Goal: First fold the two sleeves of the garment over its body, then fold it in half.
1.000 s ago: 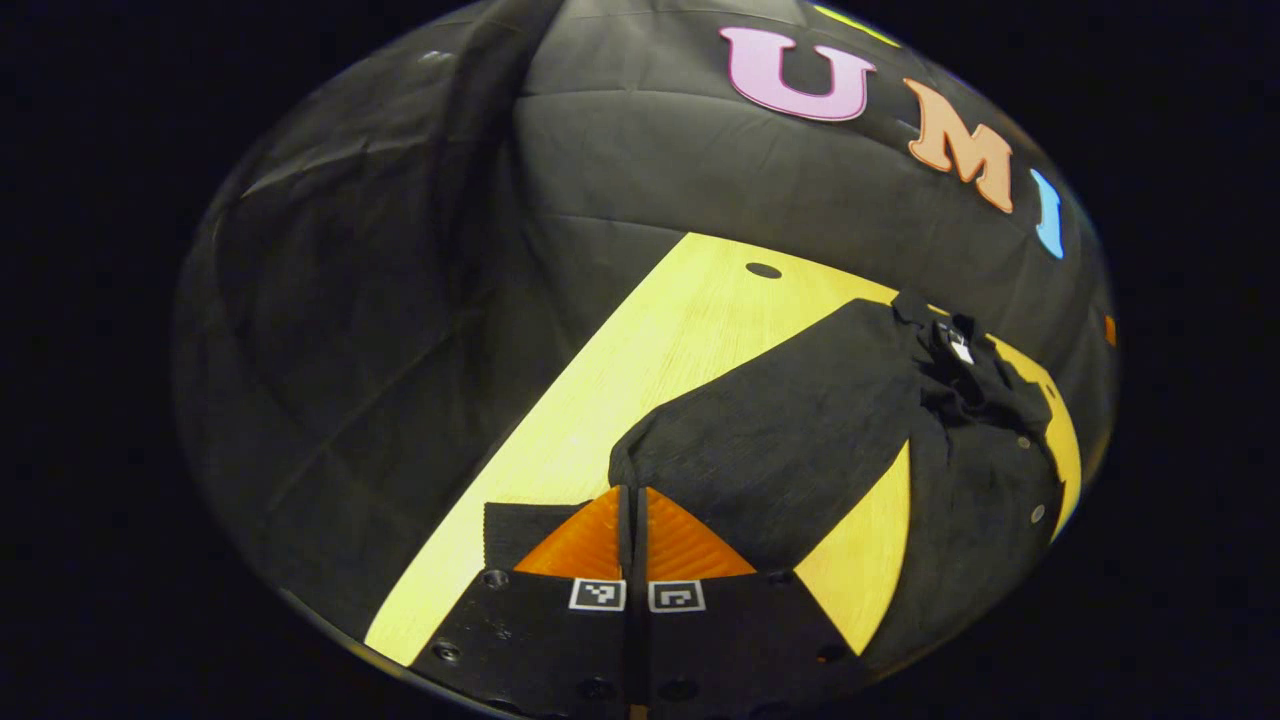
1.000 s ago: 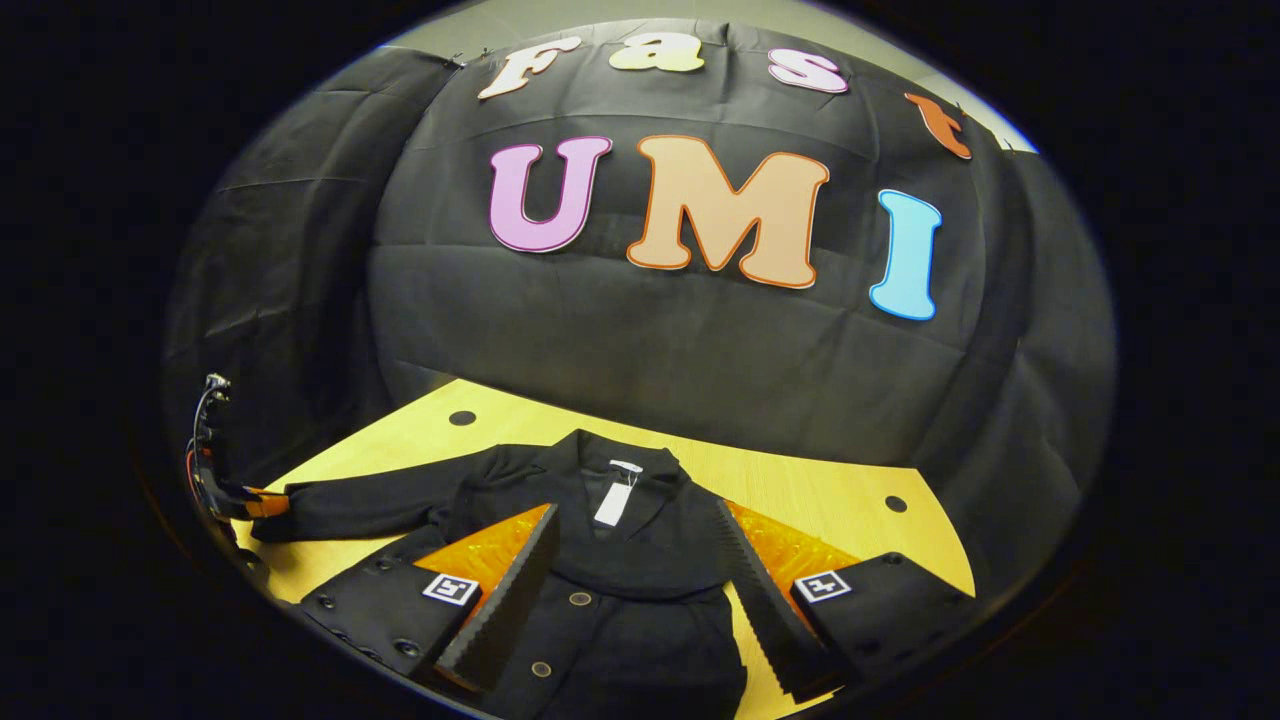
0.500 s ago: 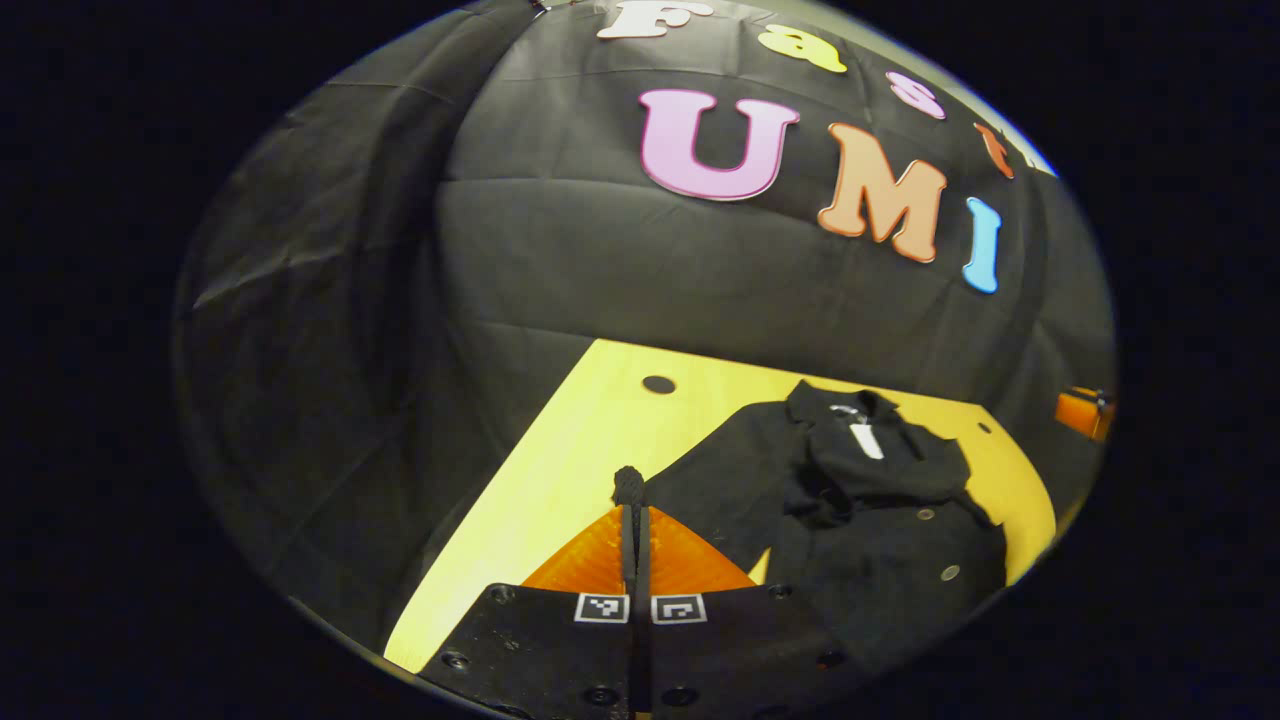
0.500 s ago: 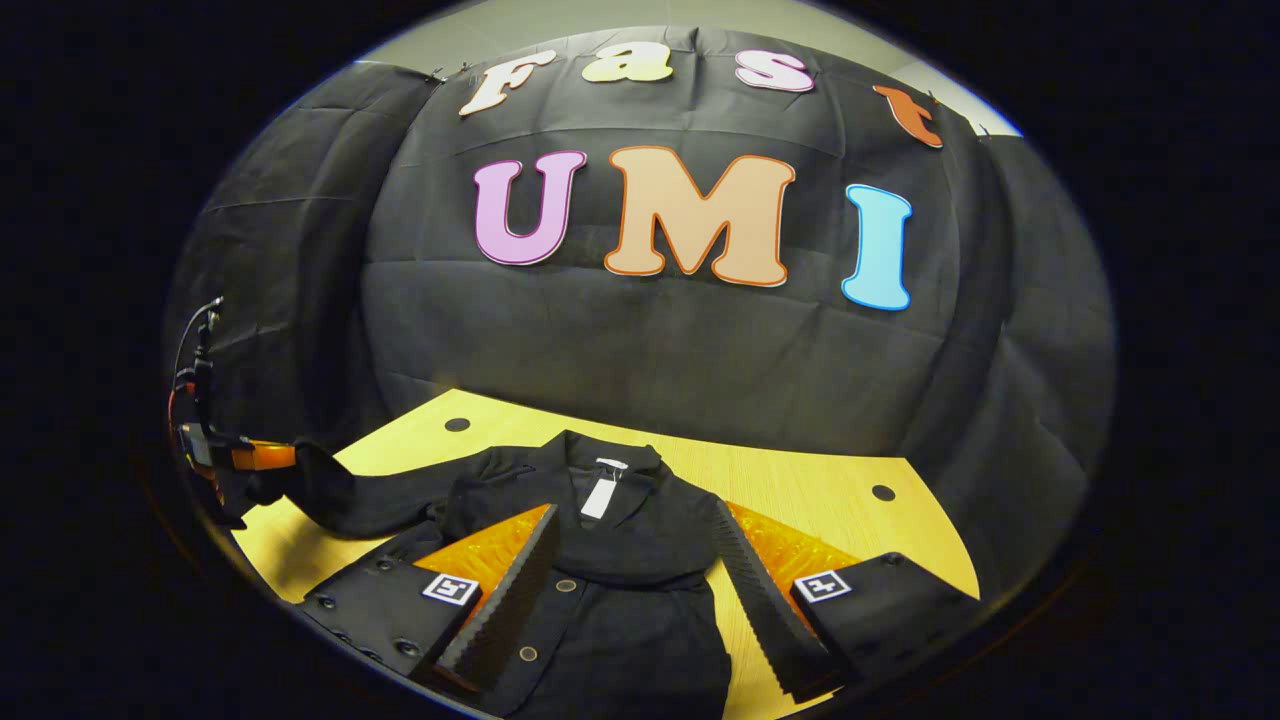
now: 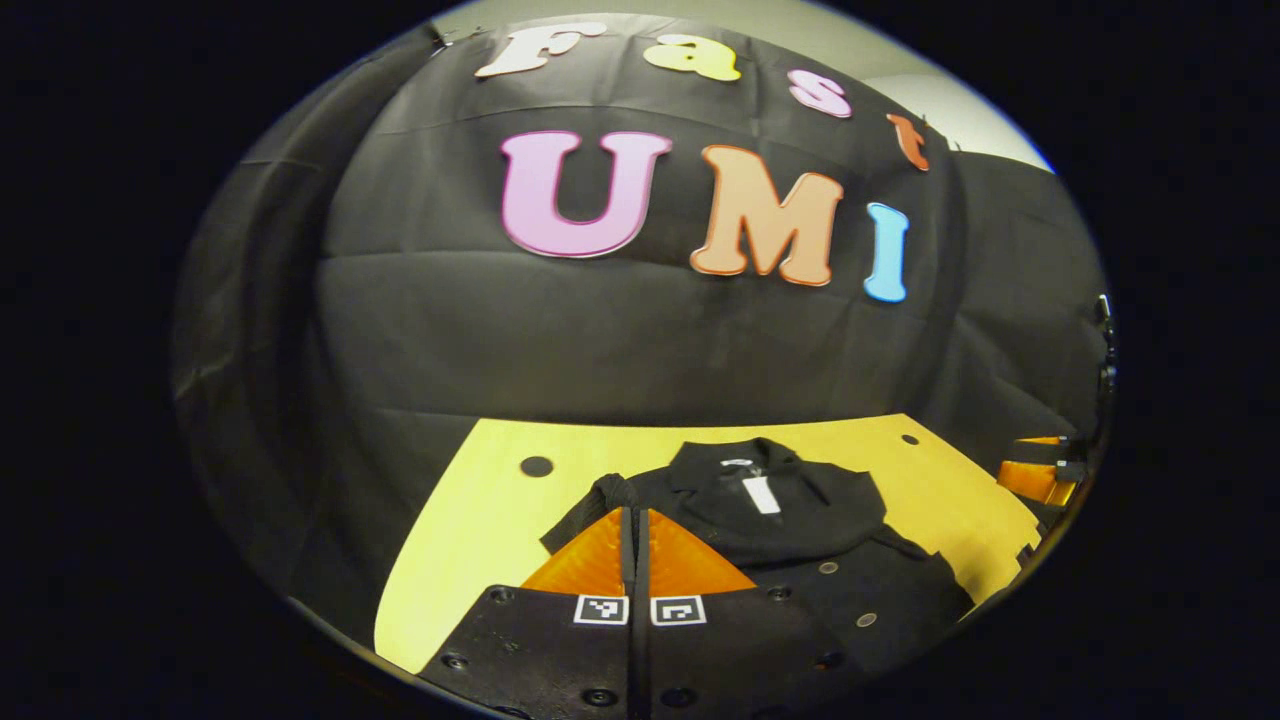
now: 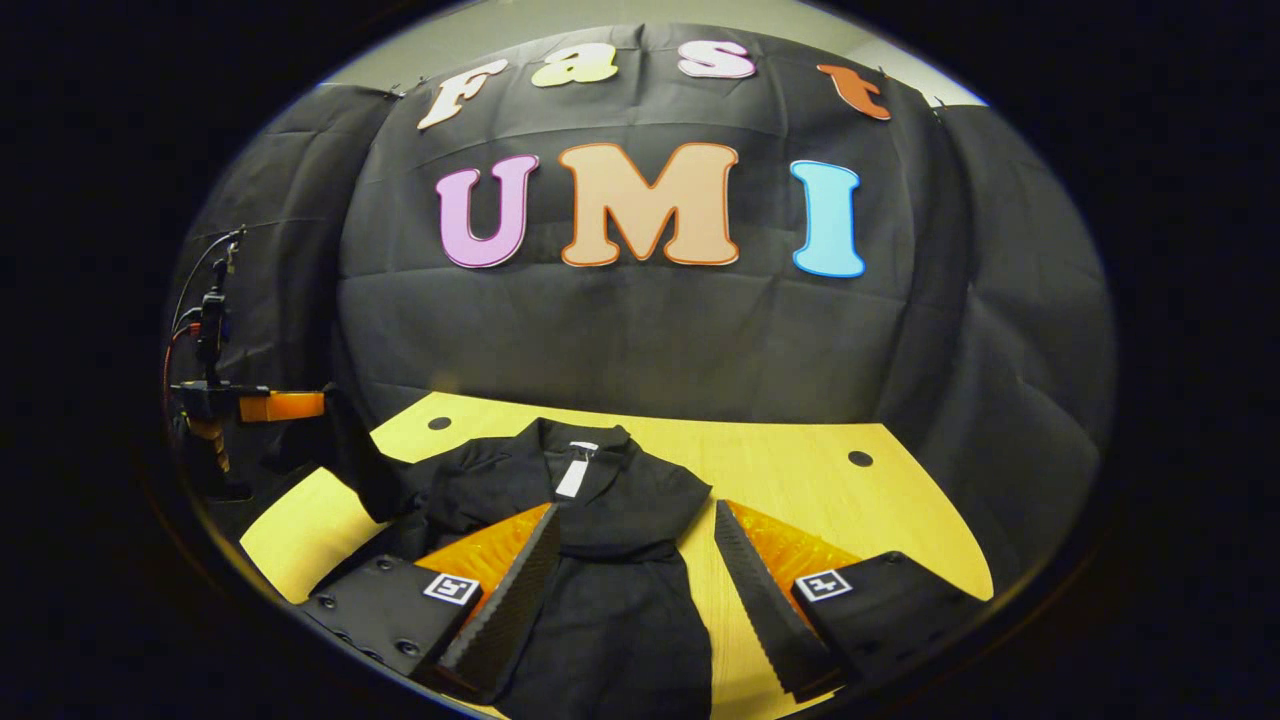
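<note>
A black buttoned jacket [image 6: 610, 500] lies collar-away on the yellow table [image 6: 800, 480], a white tag at its neck. My left gripper [image 5: 635, 512] is shut on the cuff of the jacket's sleeve [image 5: 600, 492]. In the right gripper view that left gripper [image 6: 318, 405] holds the sleeve [image 6: 355, 455] lifted above the table's left end, the cloth hanging down to the shoulder. My right gripper [image 6: 635, 510] hovers open just over the jacket's chest, its fingers [image 6: 520, 580] spread on either side and gripping nothing. It also appears at the far right as the right gripper [image 5: 1035, 475].
The table has round cable holes [image 6: 860, 458] near its back edge, another hole [image 5: 536, 466] at the left. Black cloth walls close off the back and both sides. Bare tabletop [image 5: 470, 540] lies left of the jacket.
My left gripper has raised the sleeve cuff off the table and swung it towards the jacket's body. The right gripper stayed open over the chest, shifting only slightly.
</note>
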Motion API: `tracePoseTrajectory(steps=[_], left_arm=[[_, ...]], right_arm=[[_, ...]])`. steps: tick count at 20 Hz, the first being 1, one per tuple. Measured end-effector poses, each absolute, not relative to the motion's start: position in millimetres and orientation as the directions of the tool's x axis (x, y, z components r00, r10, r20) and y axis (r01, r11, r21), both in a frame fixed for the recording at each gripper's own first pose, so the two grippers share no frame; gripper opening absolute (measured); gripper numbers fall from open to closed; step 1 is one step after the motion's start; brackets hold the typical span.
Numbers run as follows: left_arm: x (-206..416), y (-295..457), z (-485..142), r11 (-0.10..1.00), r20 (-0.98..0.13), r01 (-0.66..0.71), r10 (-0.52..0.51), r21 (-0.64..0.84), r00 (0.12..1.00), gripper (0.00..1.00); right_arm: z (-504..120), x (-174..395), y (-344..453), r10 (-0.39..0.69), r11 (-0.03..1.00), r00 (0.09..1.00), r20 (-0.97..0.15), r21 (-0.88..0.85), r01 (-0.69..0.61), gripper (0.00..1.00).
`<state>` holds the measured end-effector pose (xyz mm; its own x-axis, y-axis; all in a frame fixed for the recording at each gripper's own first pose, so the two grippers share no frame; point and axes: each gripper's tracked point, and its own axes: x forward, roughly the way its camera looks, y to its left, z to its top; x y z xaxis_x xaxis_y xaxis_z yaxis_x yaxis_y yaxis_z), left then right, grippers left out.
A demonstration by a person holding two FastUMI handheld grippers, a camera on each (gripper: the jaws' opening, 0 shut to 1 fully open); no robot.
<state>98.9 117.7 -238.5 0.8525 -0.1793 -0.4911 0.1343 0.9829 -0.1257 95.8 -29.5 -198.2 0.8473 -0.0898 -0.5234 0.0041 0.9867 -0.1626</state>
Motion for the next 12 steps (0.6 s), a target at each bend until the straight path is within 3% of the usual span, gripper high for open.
tracePoseTrajectory(steps=[6,12], left_arm=[[130.7,39.4,-227.7,0.952,-0.464,0.27,-0.307,-0.146,0.831,0.0],[152.5,-49.3,-244.6,0.9,-0.493,0.397,-0.433,-0.182,0.755,0.0]], right_arm=[[-184.6,69.9,-70.8,-0.159,0.98,0.851,-0.5,-0.181,0.077,0.96],[-180.0,41.8,-111.8,-0.23,0.97,0.837,-0.497,-0.182,0.158,0.99]])
